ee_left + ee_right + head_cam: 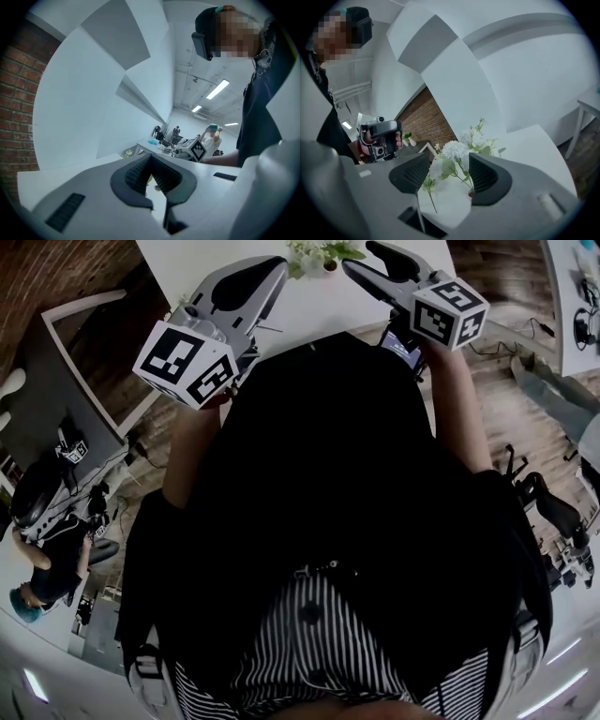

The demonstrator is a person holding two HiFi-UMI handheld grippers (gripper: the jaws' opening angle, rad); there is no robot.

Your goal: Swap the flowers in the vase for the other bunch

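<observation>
White flowers with green leaves (317, 253) stand at the near edge of a white table (187, 268). In the right gripper view the same bunch (457, 151) rises just beyond the jaws, with one thin loose stem (431, 200) trailing low on the tabletop. A small brownish rim shows at its foot; whether it is a vase I cannot tell. My right gripper (361, 259) (449, 161) is open, its pads clear of the stems. To the left of the flowers, my left gripper (274, 270) (151, 157) is shut on nothing.
A brick wall (431, 119) and a white frame (84, 343) stand at the left. In the head view another person sits at a cluttered desk (56, 521) at lower left. Cables (525, 334) lie on the wood floor, and a second white table (591, 101) stands at the right.
</observation>
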